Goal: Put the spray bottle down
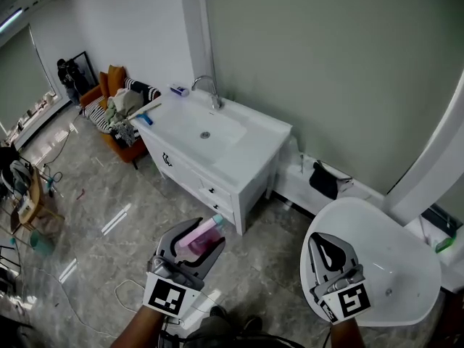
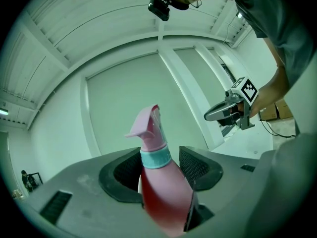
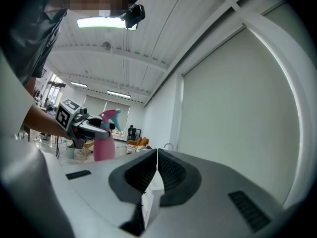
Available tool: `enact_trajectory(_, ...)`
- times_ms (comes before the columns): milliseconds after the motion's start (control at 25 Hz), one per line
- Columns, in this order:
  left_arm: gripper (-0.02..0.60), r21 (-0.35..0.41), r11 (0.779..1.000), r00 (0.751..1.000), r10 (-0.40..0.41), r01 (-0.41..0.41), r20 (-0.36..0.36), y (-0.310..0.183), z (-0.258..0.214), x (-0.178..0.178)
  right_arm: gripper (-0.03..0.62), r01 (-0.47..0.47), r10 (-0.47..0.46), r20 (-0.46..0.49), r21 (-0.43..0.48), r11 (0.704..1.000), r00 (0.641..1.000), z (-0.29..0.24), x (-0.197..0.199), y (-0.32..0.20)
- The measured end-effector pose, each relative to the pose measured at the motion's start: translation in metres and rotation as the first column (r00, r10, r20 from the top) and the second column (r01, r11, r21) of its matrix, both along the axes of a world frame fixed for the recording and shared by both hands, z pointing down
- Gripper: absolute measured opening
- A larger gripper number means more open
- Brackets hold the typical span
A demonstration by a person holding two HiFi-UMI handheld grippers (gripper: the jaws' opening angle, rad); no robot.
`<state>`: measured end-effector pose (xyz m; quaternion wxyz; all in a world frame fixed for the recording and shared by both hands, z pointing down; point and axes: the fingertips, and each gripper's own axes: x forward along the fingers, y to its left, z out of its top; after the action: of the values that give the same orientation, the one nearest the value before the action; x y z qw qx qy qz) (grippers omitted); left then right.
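Note:
A pink spray bottle (image 1: pixel 194 242) with a teal collar and a pink trigger head sits upright between the jaws of my left gripper (image 1: pixel 201 232), which is shut on its body. In the left gripper view the bottle (image 2: pixel 163 192) fills the gap between the two black pads (image 2: pixel 198 166), and its nozzle points left. My right gripper (image 1: pixel 319 241) is held over the floor beside a white basin, shut and empty. In the right gripper view its jaws (image 3: pixel 157 155) meet in a line with nothing between them. To the left there, the left gripper (image 3: pixel 111 128) shows with the bottle (image 3: pixel 104 145).
A white vanity (image 1: pixel 254 151) with a sink and a chrome faucet (image 1: pixel 210 89) stands ahead against the wall. A large white round basin (image 1: pixel 406 267) is at the right. An orange sofa (image 1: pixel 109 122) with clutter stands at the back left. Cables lie on the grey marble floor (image 1: pixel 94 216).

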<state>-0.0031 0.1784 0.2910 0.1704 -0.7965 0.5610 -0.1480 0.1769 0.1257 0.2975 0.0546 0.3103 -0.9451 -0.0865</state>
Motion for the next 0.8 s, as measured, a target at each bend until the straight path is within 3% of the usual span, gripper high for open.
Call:
enact_trajectory(400, 0.230, -0.001, 0.997, 0.997, 0.078, -0.078, -0.018, -0.046, 0.002, -0.021, 0.010, -0.073, 0.073, -0.008, -0.004, 0.997, 0.997, 0.000, -0.020, -0.028)
enact_trajectory(800, 0.230, 0.014, 0.988, 0.988, 0.153, -0.153, -0.031, -0.085, -0.001, -0.064, 0.010, -0.147, 0.147, 0.007, 0.008, 0.989, 0.989, -0.001, -0.068, -0.055)
